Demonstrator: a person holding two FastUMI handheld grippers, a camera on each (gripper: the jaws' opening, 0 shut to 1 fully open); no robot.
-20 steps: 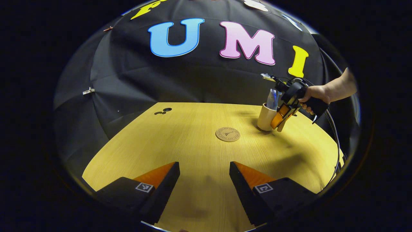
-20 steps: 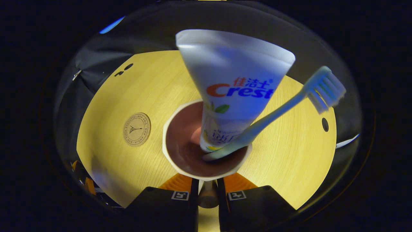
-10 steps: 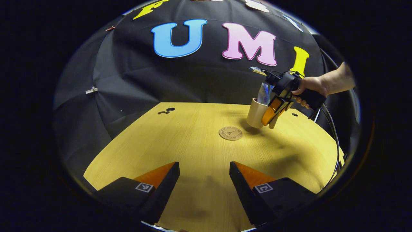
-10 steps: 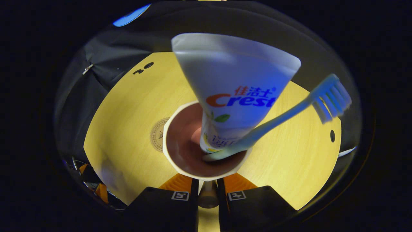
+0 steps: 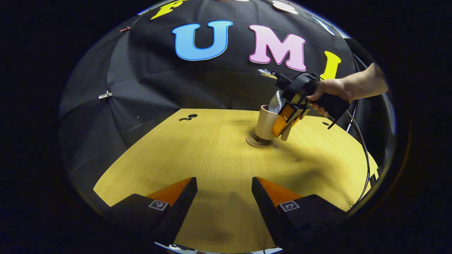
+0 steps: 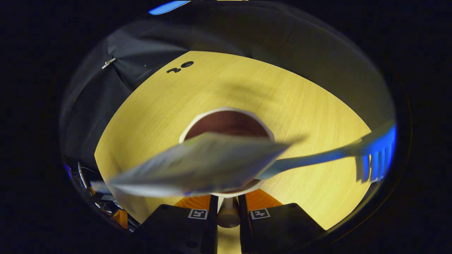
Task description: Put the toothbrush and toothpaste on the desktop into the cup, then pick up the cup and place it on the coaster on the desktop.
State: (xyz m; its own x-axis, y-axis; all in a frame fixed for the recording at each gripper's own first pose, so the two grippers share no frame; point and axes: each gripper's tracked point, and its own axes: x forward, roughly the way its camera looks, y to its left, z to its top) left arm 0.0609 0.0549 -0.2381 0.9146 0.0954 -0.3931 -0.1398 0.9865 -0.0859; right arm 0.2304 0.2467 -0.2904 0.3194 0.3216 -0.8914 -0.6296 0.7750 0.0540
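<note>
Since a second ago your right claw, clamped on the handle, carried the cup over the coaster. Toothpaste tube and toothbrush sit loose; keep it level. Left claw gapes empty.

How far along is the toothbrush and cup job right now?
Done: toothbrush and toothpaste are in the cup. In hand: the right tongs grip its handle, holding it over the coaster. Left: set it down flat and let go. The left tongs hang open.

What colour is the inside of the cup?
Reddish brown inside the cup, cream rim; clearest in the right gripper view.
</note>
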